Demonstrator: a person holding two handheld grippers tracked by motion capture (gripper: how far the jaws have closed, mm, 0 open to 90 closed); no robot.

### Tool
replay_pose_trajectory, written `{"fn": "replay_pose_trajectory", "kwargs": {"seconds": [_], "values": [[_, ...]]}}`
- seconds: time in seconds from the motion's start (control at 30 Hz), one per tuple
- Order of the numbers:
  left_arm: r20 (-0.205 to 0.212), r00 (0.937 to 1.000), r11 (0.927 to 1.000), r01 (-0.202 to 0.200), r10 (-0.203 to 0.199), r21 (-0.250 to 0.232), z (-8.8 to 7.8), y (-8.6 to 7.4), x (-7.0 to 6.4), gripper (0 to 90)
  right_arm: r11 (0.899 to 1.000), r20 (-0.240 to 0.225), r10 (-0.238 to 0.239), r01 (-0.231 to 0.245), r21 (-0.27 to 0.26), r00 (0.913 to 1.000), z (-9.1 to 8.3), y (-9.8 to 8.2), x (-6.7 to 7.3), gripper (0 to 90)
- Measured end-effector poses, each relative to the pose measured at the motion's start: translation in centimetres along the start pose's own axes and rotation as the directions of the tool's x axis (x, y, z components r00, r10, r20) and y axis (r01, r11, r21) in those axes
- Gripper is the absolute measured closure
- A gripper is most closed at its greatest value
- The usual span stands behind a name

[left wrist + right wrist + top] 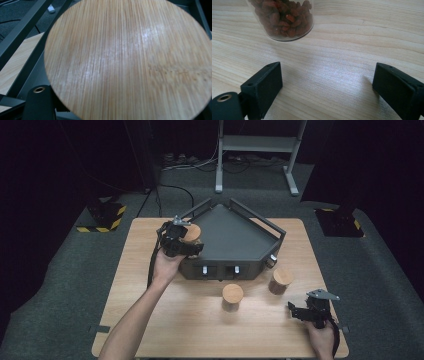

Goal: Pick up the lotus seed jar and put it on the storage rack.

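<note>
Gripping a wooden-lidded jar [190,233] in left tongs [181,239] over tray [235,237], right tongs [300,312] apart

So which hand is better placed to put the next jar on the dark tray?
Probably the right: its tongs stand open on the table near two jars. The left tongs already hold a wooden-lidded jar at the tray.

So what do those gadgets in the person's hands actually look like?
Both are black, chunky handheld tools. The left gripper and the right gripper each carry a grey three-cornered plate on top and trail a black cable back along the forearm. In the right gripper view, the fingers are flat, rectangular black blocks, with a small brass-coloured ring beside one. The forearms are bare, with no sleeves in sight.
</note>
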State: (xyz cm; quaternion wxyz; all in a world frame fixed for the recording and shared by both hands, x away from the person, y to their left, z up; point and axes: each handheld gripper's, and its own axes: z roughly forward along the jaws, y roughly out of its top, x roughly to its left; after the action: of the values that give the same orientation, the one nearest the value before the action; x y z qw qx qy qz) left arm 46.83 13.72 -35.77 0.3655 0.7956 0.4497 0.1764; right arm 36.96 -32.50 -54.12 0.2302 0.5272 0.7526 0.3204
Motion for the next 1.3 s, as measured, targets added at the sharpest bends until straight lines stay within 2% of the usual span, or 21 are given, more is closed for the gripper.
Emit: {"fn": "replay_pose_trajectory", "kwargs": {"seconds": [0.4,0.83,1.3], "values": [[-0.032,0.9994,0.9995,0.011,-0.01,0.029,1.8,0.1,0.7,25.3,1.0,0.001,0.001,-0.001,0.0,1.0,0.0,0.0,0.0,8.7],[-0.068,0.9977,0.9979,0.014,-0.009,0.063,3.3,-0.1,0.7,25.3,1.0,0.001,0.001,-0.001,0.0,1.0,0.0,0.0,0.0,8.7],[-0.065,0.9977,0.9971,0.026,-0.021,0.072,3.8,-0.5,1.0,25.3,1.0,0.001,0.001,-0.001,0.0,1.0,0.0,0.0,0.0,8.7]]}}
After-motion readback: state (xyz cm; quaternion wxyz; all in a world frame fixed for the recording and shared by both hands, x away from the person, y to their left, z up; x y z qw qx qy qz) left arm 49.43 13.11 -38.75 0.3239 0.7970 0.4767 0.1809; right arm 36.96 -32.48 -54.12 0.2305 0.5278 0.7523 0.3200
